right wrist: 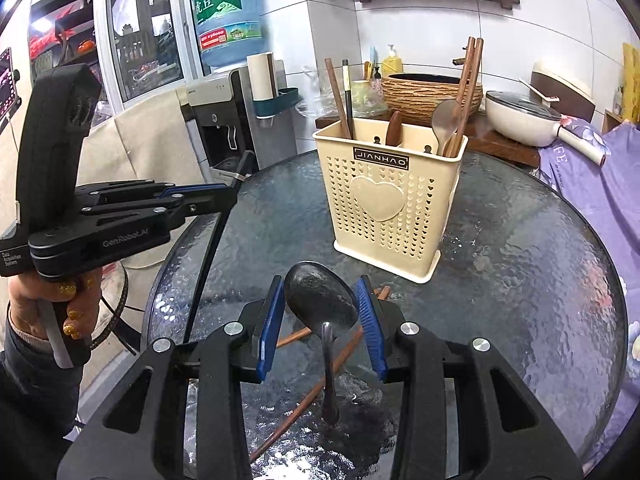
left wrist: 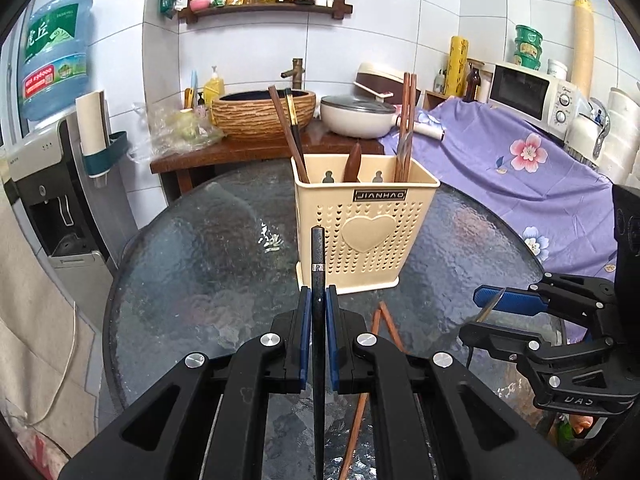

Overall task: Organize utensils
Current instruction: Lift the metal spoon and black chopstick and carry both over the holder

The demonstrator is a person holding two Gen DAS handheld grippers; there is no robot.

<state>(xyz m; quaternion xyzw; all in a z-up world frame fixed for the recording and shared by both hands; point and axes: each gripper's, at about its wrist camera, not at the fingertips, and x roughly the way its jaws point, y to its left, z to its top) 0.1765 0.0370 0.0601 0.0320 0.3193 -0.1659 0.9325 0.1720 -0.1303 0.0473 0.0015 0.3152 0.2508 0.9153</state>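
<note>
A cream perforated utensil holder (left wrist: 366, 224) (right wrist: 390, 200) stands on the round glass table (left wrist: 200, 264) (right wrist: 520, 264). Brown and black chopsticks, a wooden spoon and a metal spoon stick out of its compartments. My left gripper (left wrist: 318, 294) (right wrist: 230, 194) is shut on a black chopstick (left wrist: 318, 256) (right wrist: 208, 264), held in front of the holder. My right gripper (right wrist: 320, 282) (left wrist: 486, 314) is shut on the bowl of a metal spoon (right wrist: 320, 300) (left wrist: 491, 305), whose handle hangs down toward the camera. Two brown chopsticks (left wrist: 386, 320) (right wrist: 296, 412) lie crossed on the table beneath both grippers.
Behind the table is a wooden counter with a woven basin (left wrist: 264, 114), a lidded white pan (left wrist: 356, 116) and plastic bags. A water dispenser (left wrist: 52, 184) stands at the left. At the right are a purple flowered cloth (left wrist: 520, 176) and a microwave (left wrist: 528, 94). A person's hand (right wrist: 60, 308) grips the left handle.
</note>
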